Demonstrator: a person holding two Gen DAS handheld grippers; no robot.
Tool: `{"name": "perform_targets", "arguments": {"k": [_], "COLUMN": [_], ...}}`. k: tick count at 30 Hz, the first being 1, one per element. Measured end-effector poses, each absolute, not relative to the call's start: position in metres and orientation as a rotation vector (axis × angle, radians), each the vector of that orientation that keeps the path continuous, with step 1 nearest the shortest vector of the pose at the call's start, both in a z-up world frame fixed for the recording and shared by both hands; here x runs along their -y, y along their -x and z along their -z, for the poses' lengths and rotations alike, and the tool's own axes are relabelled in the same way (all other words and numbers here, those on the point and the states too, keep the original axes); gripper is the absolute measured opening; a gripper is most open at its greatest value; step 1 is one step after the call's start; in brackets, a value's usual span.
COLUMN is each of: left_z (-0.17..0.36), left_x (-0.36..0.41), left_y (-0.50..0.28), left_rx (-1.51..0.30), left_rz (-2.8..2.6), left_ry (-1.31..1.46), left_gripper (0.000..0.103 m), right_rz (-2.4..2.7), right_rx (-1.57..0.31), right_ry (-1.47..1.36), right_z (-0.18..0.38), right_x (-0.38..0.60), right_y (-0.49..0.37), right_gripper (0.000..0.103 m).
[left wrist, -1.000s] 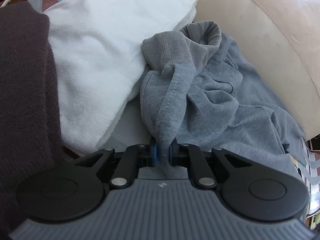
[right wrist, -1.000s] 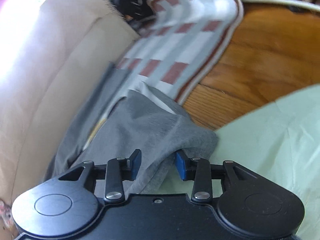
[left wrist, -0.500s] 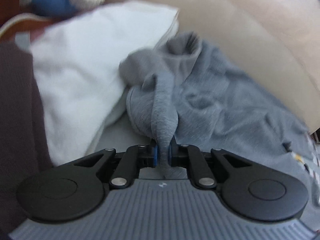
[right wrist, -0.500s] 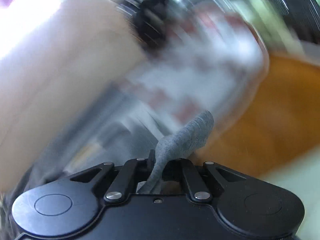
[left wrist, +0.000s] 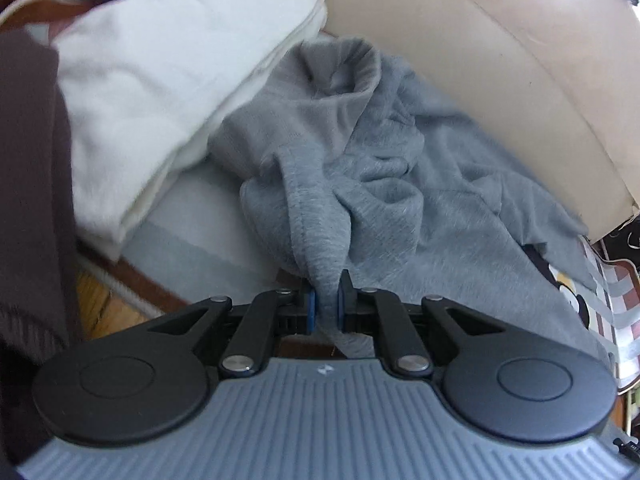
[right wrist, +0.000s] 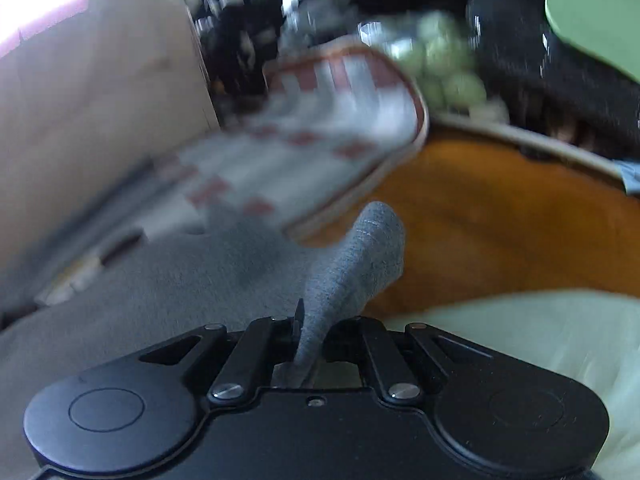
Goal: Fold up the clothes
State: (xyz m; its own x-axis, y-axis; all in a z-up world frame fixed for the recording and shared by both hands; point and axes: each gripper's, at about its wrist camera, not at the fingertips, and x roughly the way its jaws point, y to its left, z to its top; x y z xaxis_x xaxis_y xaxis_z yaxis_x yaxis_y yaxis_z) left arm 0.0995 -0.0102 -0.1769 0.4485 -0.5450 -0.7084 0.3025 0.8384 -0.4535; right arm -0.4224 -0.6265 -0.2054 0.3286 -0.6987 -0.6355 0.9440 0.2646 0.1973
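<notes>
A crumpled grey sweatshirt (left wrist: 400, 184) lies on a checked blanket against a beige sofa. My left gripper (left wrist: 326, 308) is shut on a hemmed fold of it, and the cloth runs up from the blue pads as a taut ridge. In the right wrist view the same grey sweatshirt (right wrist: 200, 280) spreads at lower left. My right gripper (right wrist: 314, 334) is shut on one corner of it, which sticks up past the pads as a rounded flap (right wrist: 360, 252).
A folded white cloth (left wrist: 160, 92) sits left of the sweatshirt, with a dark brown garment (left wrist: 28, 160) at the far left. The beige sofa (left wrist: 500, 60) rises behind. The red-and-grey checked blanket (right wrist: 320, 128) ends at a wooden floor (right wrist: 500, 220); a pale green cloth (right wrist: 520, 336) lies at lower right.
My right gripper went from open around the sweatshirt's edge to shut on its corner, then swung so the view shifted. My left gripper kept its grip and drew back, stretching the fold.
</notes>
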Motion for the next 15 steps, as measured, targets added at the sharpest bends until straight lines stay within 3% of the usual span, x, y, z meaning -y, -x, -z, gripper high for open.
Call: {"name": "perform_targets", "arguments": {"k": [5, 9, 15], "left_z": [0.142, 0.144, 0.205], "left_x": [-0.002, -0.024, -0.028], "left_y": [-0.1, -0.085, -0.091], "left_rx": [-0.886, -0.865, -1.056], "left_rz": [0.562, 0.527, 0.406], "left_ry": [0.391, 0.464, 0.388], "left_gripper": [0.008, 0.008, 0.009], "right_rz": [1.123, 1.074, 1.156], "right_rx": [-0.355, -0.285, -0.659], "right_ry": [-0.615, -0.658, -0.541], "right_z": [0.172, 0.151, 0.179], "right_x": [0.628, 0.619, 0.626], "right_y": [0.424, 0.438, 0.412], "right_gripper": [0.006, 0.008, 0.019]}}
